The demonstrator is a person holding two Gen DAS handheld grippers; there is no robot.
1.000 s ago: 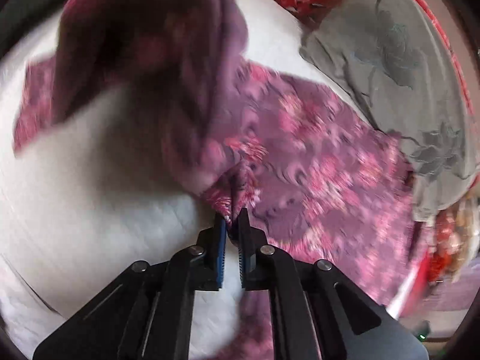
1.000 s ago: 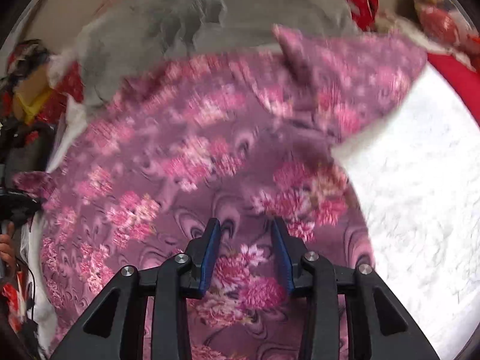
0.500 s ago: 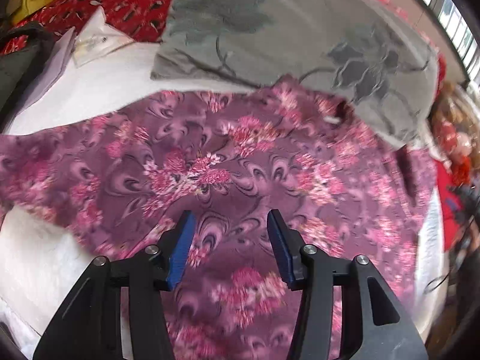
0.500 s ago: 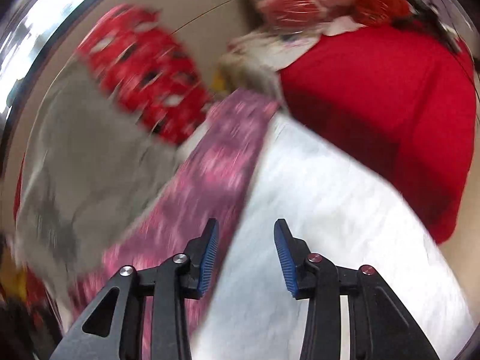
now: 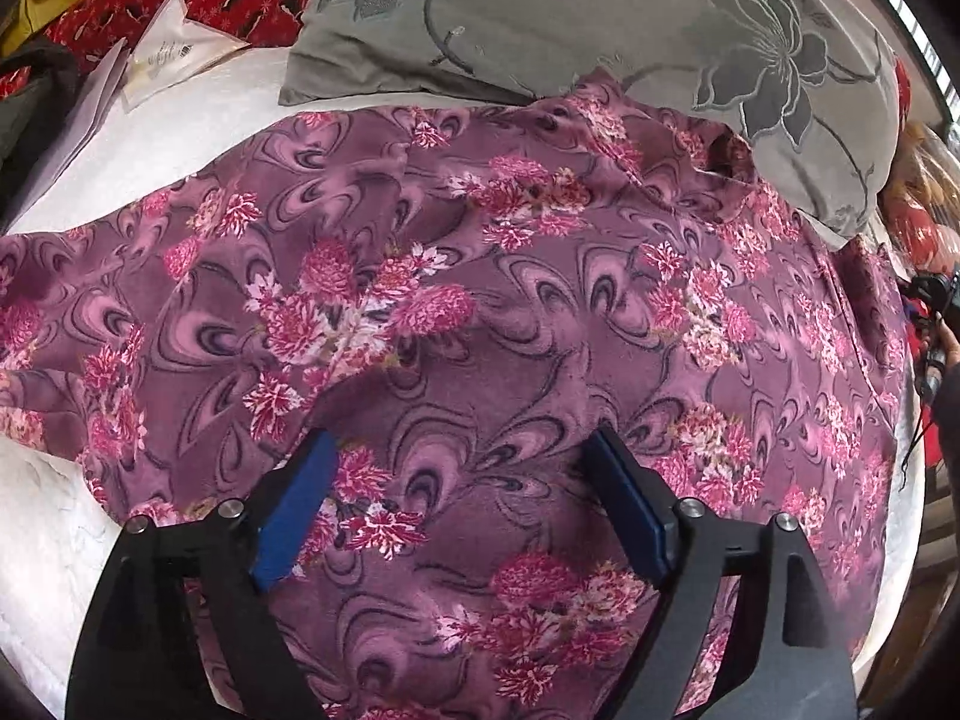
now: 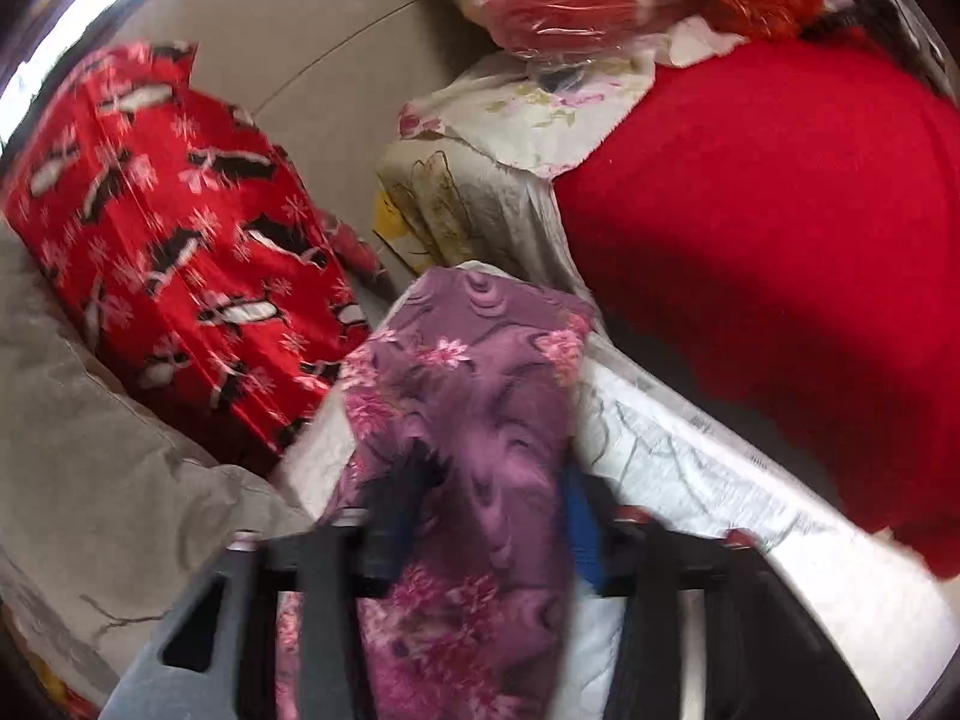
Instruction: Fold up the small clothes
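the right view is smeared by motion: the right gripper (image 6: 480, 516) shows only as blurred black arms and blue pads, and the tips cannot be made out cleanly. a strip of the garment (image 6: 468, 420) runs up between the fingers; the jaws have just been closing on it, but whether the pads actually pinch the cloth cannot be told through the blur. the strip's lower end is cut off by the frame. behind it sit a red patterned cloth (image 6: 168, 228), a plain red blanket (image 6: 780, 252) and a shiny plastic bag (image 6: 558, 0) whose contents are unclear.

the left view is sharp. the garment (image 5: 480, 312) is soft, fuzzy purple fabric printed with pink flower clusters and dark swirls, spread mostly flat with a few shallow creases over a white quilted sheet (image 5: 48, 516). its top edge laps against a grey pillow (image 5: 600, 18) with an embroidered flower; its near edge is hidden by the gripper. at the far right a hand on a dark device is barely visible.

the left gripper (image 5: 462, 486) points steeply down over the cloth, its jaws have just been opening and stand wide apart, pads clear of the fabric, holding nothing.
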